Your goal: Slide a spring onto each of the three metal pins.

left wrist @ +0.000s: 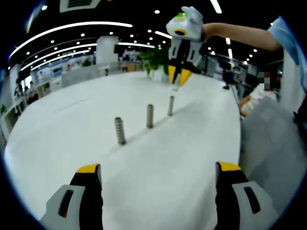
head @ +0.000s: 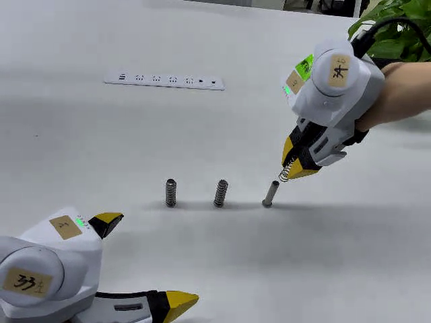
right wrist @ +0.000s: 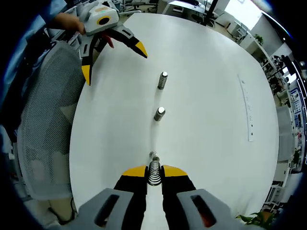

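Observation:
Three metal pins stand in a row on the white table. The left pin (head: 171, 192) and the middle pin (head: 221, 193) each carry a spring. The right pin (head: 271, 194) is bare. My right gripper (head: 291, 173) is shut on a spring (head: 285, 171) just above and right of the bare pin's top. In the right gripper view the spring (right wrist: 153, 173) sits between the yellow tips, right over the pin (right wrist: 153, 155). My left gripper (head: 145, 259) is open near the table's front edge, with nothing between its fingers (left wrist: 89, 168).
A white power strip (head: 163, 80) lies flat at the far side of the table. A green plant (head: 396, 27) stands at the back right. A mesh chair (right wrist: 45, 120) is beside the table in the right gripper view.

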The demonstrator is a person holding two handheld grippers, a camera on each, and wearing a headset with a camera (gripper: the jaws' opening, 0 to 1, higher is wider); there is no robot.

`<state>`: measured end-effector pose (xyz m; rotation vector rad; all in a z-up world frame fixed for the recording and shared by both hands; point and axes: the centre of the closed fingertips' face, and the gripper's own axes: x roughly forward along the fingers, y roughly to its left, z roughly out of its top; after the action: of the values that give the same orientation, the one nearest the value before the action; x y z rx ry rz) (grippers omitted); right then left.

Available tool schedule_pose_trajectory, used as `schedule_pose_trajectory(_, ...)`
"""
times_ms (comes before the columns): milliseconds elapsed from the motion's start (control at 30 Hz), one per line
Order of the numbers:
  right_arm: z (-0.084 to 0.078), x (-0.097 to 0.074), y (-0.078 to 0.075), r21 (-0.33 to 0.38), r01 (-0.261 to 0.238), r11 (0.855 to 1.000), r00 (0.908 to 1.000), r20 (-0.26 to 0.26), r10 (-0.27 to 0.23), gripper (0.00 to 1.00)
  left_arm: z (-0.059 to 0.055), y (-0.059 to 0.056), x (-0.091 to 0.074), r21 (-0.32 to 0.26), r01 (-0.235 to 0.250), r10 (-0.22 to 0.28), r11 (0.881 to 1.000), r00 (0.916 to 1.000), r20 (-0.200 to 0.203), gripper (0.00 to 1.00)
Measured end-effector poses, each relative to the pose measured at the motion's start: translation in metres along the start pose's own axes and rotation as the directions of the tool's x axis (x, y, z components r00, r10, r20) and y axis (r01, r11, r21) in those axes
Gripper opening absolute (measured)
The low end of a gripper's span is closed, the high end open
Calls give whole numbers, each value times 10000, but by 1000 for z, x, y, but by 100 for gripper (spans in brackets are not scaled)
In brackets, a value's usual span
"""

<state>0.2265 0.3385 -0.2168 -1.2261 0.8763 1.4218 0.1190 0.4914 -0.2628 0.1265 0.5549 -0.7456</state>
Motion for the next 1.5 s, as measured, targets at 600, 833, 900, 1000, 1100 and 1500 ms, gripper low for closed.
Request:
schedule_pose_trajectory(600, 0, 8, -1, -301, -168, 9994, 9992, -367, 157, 12, -6, 9, -9, -222, -319, 319, 9992, 9995, -28, 100)
schedule_pose_trajectory(833, 0, 11, 1, -333, -246, 9991, 9987, -453, 231, 12, -8, 7, -9, -346, -341, 341, 9988, 9994, -2, 100)
schedule_pose_trajectory(900, -1, 12, 2, -367, -246, 9990, 9985, -507, 227, 12, -9, 5, -8, -359, -288, 287, 9989, 9996, -27, 100)
schedule_pose_trajectory(1000, 0, 12, 2, -390, -229, 9990, 9985, -499, 210, 12, -9, 5, -8, -344, -275, 274, 9990, 9996, -52, 100)
schedule_pose_trajectory(1100, 2, 11, 3, -371, -225, 9991, 9987, -470, 207, 12, -8, 4, -7, -368, -267, 266, 9990, 9996, -17, 100)
schedule_pose_trajectory(1500, -1, 15, 0, -402, -357, 9986, 9981, -522, 336, 12, -8, 2, -6, -423, -261, 262, 9988, 9997, 13, 100)
